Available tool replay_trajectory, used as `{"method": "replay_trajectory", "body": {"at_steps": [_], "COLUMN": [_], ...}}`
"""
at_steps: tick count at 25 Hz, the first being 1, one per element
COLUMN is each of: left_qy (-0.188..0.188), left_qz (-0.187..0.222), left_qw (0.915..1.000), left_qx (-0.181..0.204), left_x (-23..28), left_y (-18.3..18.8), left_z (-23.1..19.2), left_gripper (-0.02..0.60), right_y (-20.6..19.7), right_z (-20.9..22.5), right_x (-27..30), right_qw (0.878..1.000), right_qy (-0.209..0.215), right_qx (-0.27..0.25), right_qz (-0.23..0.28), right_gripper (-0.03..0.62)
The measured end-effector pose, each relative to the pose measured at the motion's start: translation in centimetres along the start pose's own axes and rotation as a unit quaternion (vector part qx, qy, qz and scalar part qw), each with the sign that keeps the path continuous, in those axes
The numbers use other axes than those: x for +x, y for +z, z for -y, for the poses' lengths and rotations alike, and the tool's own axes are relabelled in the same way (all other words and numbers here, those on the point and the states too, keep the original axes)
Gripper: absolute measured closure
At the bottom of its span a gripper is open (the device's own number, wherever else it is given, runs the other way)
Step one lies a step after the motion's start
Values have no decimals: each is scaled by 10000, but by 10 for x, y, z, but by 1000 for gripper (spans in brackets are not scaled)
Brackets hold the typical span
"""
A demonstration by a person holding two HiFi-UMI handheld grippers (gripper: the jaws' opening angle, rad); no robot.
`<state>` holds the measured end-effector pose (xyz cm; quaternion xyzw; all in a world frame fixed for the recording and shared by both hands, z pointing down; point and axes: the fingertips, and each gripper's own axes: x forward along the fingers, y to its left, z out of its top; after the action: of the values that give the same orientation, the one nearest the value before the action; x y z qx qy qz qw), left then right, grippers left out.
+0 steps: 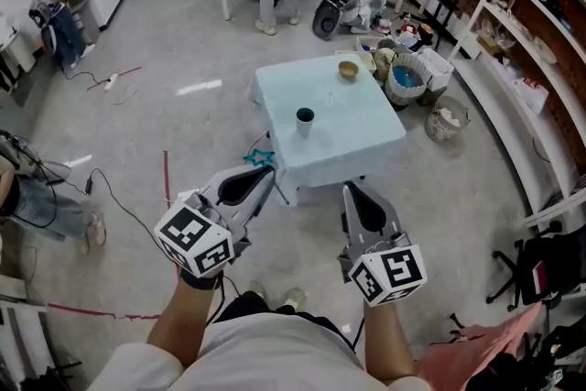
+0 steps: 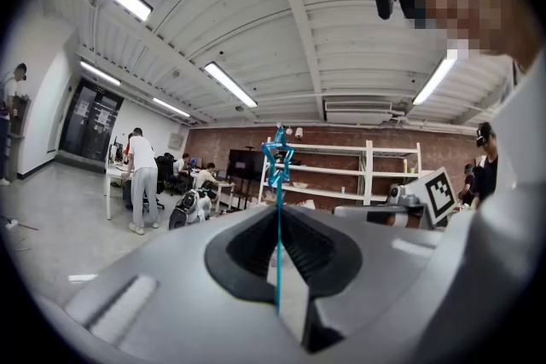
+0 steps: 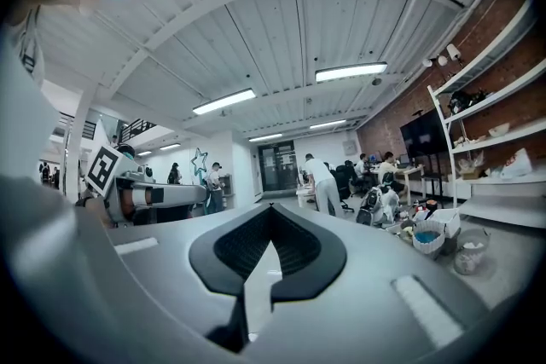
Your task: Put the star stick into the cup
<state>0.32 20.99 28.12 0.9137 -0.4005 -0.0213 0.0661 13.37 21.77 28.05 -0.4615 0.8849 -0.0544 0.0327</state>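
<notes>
Left gripper clamps the star stick, star poking out past its jaw tips. Right gripper jaws pressed together, empty. Cup stands on table, ahead of both grippers.

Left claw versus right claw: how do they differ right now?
The grey left claw is shut on a thin blue star-topped stick; the grey right claw is shut on nothing. In the head view the left claw slants sharply inward, the right claw only slightly. Both point toward the pale blue table.
</notes>
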Motion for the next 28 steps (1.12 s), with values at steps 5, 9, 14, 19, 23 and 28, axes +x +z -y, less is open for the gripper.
{"method": "replay_trajectory", "body": {"at_steps": [5,9,14,19,23,28], "left_qy": [139,148,68,-82,-241,-430], "left_qz": [-58,-102,-124,-129,-155,-188], "left_qw": [9999,9998,9999,9999,9996,9989], "left_qx": [31,17,-43,-15,28,74], "left_x": [7,16,41,65,90,121], "left_y": [0,-4,-7,-11,-10,-8], "left_z": [-7,-19,-35,-71,-115,-171], "left_gripper": [568,568,568,568,568,568], "right_y": [-5,-4,-10,-18,-20,-24], "right_z": [14,21,38,48,57,62], "right_x": [2,12,32,69,118,179], "right_qw": [9999,9999,9997,9994,9989,9979], "right_qy": [-4,-19,-102,-247,-387,-523], "right_qx": [108,132,142,116,80,57], "right_qz": [-26,-60,-146,-220,-258,-370], "right_gripper": [583,583,583,583,583,583]}}
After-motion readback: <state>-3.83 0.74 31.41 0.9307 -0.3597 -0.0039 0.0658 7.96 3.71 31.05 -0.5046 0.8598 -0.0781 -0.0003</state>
